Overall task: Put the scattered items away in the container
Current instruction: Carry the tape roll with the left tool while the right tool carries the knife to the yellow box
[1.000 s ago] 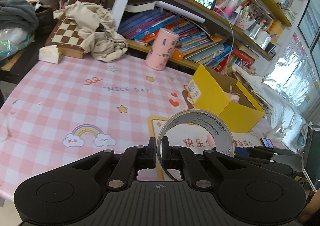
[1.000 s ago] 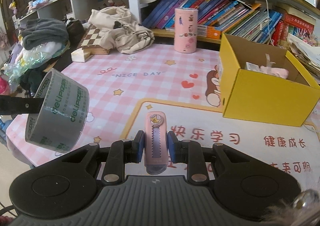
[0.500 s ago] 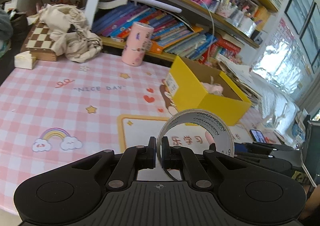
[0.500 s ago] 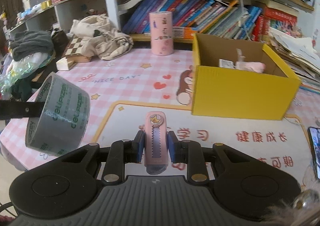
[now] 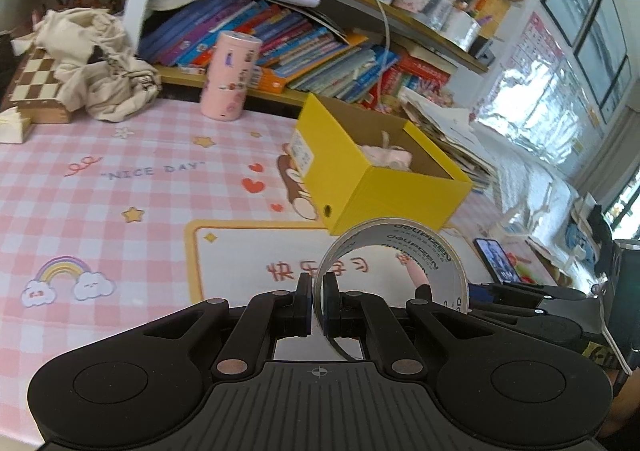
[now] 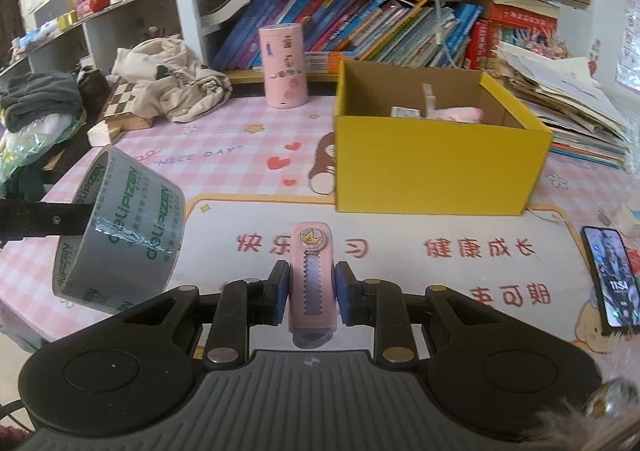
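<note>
We have the tape roll (image 5: 394, 251) clamped by its wall in the left gripper (image 5: 318, 305): one finger inside the ring, one outside, closed tight on the band. In the right wrist view the same roll (image 6: 120, 235) hangs off the left finger's tip, clear of the table, left of our right fingers. The right gripper (image 6: 310, 297) is closed on the pink utility knife (image 6: 311, 275), blue pads (image 6: 280, 297) pressing both its sides, body pointing forward between the fingers, crown sticker at the far end.

Change vs a second ago: grips are the same, both items sit where they did between the fingers. What moved is us. The yellow box (image 6: 436, 163) was ahead and well to the right of the right fingers; now it's nearly straight ahead and larger, with pale pink stuff (image 6: 456, 113) inside in plain sight. From the left wrist view the box (image 5: 376, 179) has slid from right of the fingers to just beyond the roll's top edge.

Further out: pink cylinder (image 6: 283, 65) behind the box on the pink checked mat (image 5: 120, 187), crumpled beige cloth (image 5: 104, 67) over a chessboard (image 5: 32, 87), phone (image 6: 610, 275) lying right of the right fingers, which a second ago wasn't in that view
</note>
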A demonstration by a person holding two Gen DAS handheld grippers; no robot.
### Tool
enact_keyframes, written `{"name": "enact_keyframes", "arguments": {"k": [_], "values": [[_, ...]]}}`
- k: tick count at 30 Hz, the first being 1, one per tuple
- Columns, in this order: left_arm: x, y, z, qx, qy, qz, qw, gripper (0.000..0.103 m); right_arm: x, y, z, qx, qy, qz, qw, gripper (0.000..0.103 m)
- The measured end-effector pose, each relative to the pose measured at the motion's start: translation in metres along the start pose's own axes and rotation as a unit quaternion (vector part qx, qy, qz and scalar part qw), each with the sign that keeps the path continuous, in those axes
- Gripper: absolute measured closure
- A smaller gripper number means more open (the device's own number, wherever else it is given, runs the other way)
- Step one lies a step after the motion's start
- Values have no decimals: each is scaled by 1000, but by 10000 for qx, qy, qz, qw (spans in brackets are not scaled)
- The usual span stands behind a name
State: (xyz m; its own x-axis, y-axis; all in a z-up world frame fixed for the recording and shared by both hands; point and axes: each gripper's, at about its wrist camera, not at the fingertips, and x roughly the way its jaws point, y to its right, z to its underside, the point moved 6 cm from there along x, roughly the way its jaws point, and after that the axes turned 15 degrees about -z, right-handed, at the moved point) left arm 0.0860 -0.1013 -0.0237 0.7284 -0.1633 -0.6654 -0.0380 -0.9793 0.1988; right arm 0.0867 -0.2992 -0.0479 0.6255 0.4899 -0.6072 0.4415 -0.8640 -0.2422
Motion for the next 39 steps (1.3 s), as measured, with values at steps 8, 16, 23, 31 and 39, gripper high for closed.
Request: {"name": "enact_keyframes", "arguments": {"k": [8, 16, 23, 31, 39], "values": [[18, 34, -3, 208, -133, 243, 9994, 100, -16, 34, 3, 250, 58, 269, 9993, 80], [42, 66, -12, 264, -238, 311, 9989, 100, -21, 75, -3, 377, 53, 349, 9987, 80], [65, 95, -30, 228, -205, 294, 9991, 100, -18, 111, -24, 276, 81, 252, 9993, 80], [83, 128, -63, 31, 30, 293, 9996, 100, -16, 154, -63, -1, 318, 88, 9995, 80], [92, 145, -110, -120, 492, 104, 9987, 100, -6, 181, -113, -400, 609, -261, 9970, 80]]}}
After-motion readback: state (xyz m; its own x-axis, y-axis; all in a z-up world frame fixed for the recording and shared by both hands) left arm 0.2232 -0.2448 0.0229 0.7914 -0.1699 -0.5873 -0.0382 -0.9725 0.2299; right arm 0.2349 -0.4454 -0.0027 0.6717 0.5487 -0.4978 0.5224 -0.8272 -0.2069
